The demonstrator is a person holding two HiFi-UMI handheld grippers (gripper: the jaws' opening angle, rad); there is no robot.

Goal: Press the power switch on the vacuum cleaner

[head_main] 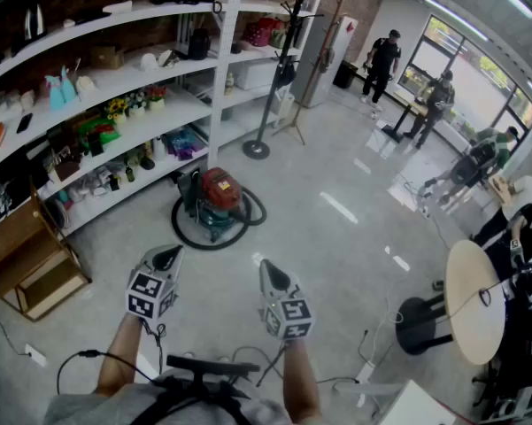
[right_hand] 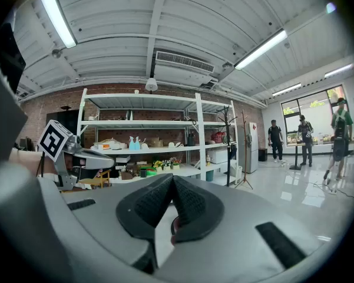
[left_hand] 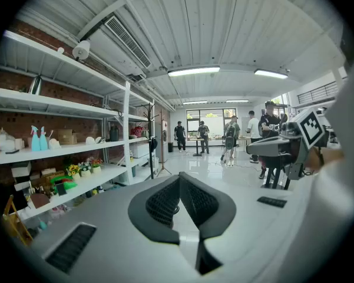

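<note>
While shelves [head_main: 184, 102] hold bottles [head_main: 60, 89] and flowers [head_main: 118, 109], the vacuum cleaner [head_main: 219, 200] stands nearby.

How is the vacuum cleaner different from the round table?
The vacuum cleaner is red and green; the round table is pale with a black foot. The vacuum cleaner sits low by the shelves with a black hose looped round it; the round table stands on one leg, far to the right. Both stand on the grey floor.
</note>
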